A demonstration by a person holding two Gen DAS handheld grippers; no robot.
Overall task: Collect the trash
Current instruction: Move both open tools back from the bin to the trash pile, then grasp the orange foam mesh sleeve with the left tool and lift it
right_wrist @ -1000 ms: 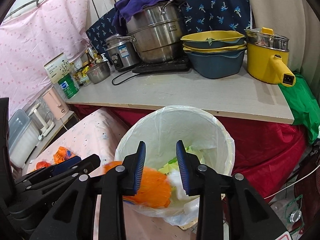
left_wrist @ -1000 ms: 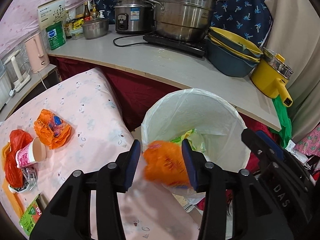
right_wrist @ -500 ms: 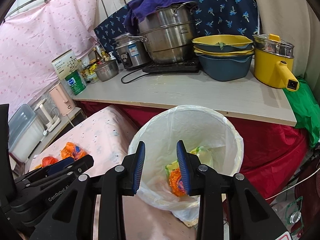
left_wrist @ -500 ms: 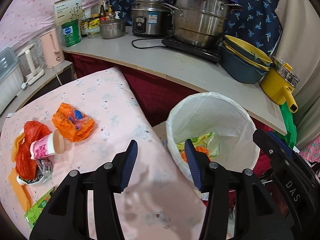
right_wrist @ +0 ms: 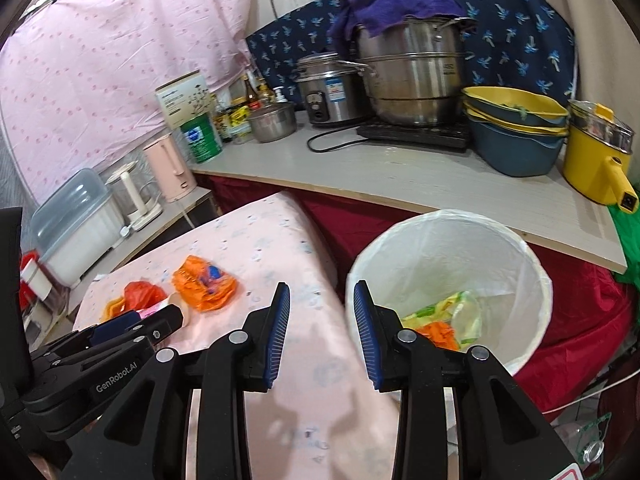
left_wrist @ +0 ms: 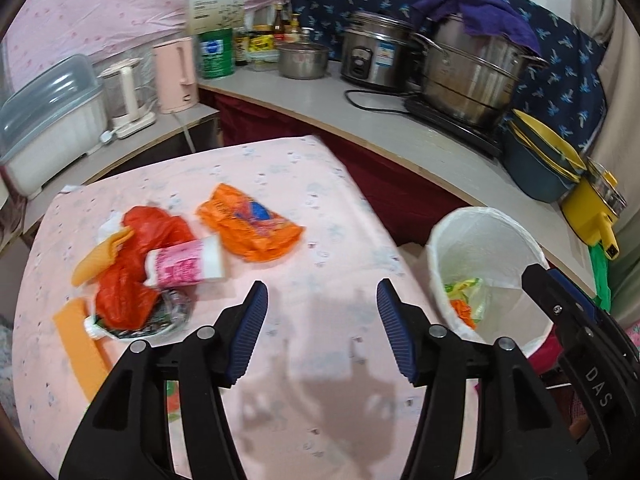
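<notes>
A white-lined trash bin (left_wrist: 484,240) (right_wrist: 452,232) stands beside the pink table, with orange and green wrappers (right_wrist: 444,326) inside. On the table lie an orange wrapper (left_wrist: 250,226) (right_wrist: 204,282), a red plastic bag (left_wrist: 132,264), a pink paper cup (left_wrist: 186,266) on its side and a foil-lined bowl (left_wrist: 160,316). My left gripper (left_wrist: 320,326) is open and empty above the table, right of the trash pile. My right gripper (right_wrist: 322,330) is open and empty over the table edge by the bin.
A grey counter (right_wrist: 400,176) behind holds a steel steamer pot (right_wrist: 412,80), a rice cooker (right_wrist: 326,90), stacked basins (right_wrist: 516,136) and a yellow pot (right_wrist: 596,160). A pink kettle (left_wrist: 176,74) and a plastic box (left_wrist: 48,116) stand at the left. An orange card (left_wrist: 80,344) lies at the table's left edge.
The orange wrapper left my left gripper and dropped into the bin. Both grippers then swung left, away from the bin and over the table.
</notes>
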